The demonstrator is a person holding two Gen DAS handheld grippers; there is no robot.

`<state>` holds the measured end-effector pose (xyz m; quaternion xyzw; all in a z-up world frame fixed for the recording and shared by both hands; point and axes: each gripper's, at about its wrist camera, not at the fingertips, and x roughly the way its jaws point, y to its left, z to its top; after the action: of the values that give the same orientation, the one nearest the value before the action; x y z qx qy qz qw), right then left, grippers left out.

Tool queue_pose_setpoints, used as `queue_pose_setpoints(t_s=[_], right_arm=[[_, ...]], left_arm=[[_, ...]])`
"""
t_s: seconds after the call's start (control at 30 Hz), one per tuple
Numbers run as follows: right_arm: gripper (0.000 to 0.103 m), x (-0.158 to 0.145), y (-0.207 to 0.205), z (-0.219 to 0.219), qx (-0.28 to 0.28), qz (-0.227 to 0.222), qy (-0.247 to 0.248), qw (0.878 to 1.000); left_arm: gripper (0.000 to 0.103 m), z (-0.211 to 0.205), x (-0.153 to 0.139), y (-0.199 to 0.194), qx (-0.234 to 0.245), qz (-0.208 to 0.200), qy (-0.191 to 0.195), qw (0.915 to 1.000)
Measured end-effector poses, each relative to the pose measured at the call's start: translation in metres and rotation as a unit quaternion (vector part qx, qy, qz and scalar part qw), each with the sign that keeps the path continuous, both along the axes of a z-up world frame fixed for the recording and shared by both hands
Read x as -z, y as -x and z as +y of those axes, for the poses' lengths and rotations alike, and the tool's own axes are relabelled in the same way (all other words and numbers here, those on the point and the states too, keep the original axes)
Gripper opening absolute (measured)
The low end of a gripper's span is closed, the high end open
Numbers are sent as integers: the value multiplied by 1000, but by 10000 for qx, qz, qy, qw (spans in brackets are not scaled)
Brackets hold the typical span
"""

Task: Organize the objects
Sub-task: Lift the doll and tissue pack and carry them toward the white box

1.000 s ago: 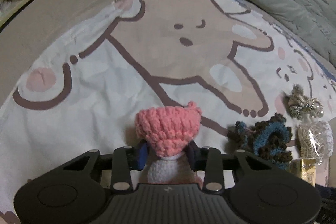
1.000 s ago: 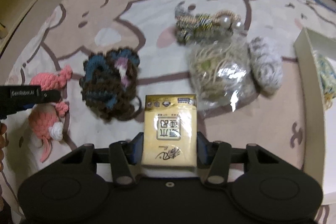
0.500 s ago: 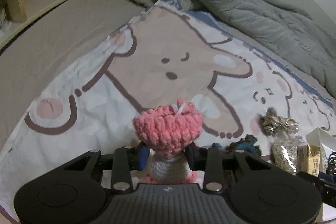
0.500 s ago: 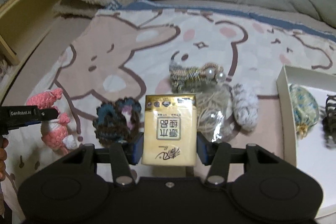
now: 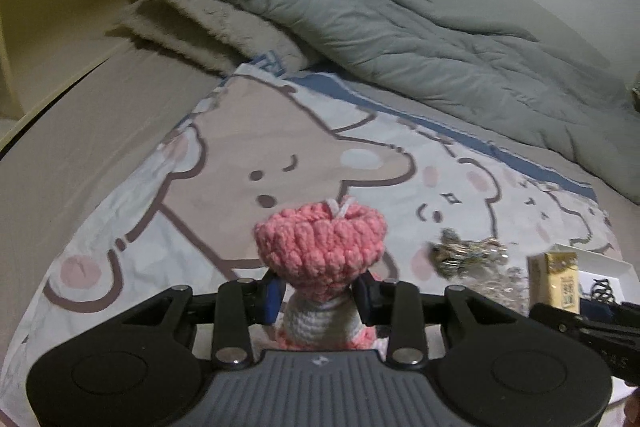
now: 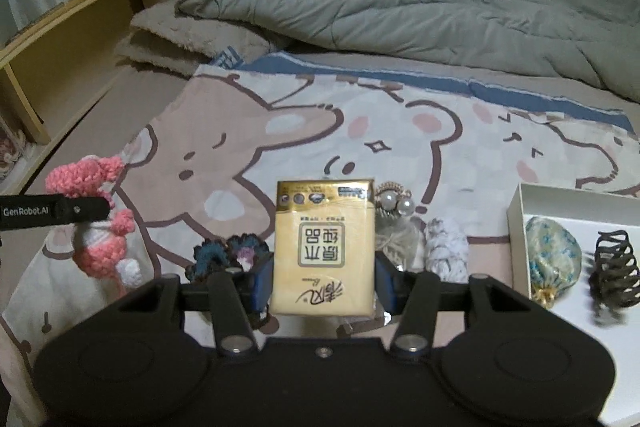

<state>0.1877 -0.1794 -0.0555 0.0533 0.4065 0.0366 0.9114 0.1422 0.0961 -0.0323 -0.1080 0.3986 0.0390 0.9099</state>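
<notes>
Mid-task, by the look of it. Pink crochet toy (image 5: 320, 247) pinched in the left gripper (image 5: 318, 297), lifted clear of the cartoon blanket (image 5: 168, 227). Yellow tissue pack (image 6: 324, 247) clamped in the right gripper (image 6: 322, 287). Already in the white box (image 6: 516, 223) at 3 o'clock: patterned pouch (image 6: 552, 255) and dark claw clip (image 6: 614, 275). Left to sort: brown-blue scrunchie (image 6: 224, 253), white scrunchie (image 6: 446, 251), pearl hair tie (image 6: 394, 201). Box contents seen only from the right wrist; the left wrist view shows just a corner.

"GenRobot.AI" stood in white on black finger (image 6: 56, 211) of left gripper. Yellow tissue pack (image 6: 323, 247) bore large Chinese characters, upside down; small print was unreadable.
</notes>
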Motion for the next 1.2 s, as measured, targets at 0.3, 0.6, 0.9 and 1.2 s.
queue_pose_setpoints(t_s=[0.3,0.6,0.9,1.2], right_arm=[[52,-13,6,-13,19,-286,132,9995],[52,-26,14,-35,150,-485,130,9986],[52,-39,22,-74,470,-672,182,9965],[52,-45,38,-124,845,-741,293,9932]], left_arm=[[37,-30,-11,-2,333,-152,28,9993],[37,-63,-18,-8,622,-332,-70,9975],[37,-109,-25,-18,945,-536,-99,9940],[37,-162,-27,-29,1307,-637,-17,9894]])
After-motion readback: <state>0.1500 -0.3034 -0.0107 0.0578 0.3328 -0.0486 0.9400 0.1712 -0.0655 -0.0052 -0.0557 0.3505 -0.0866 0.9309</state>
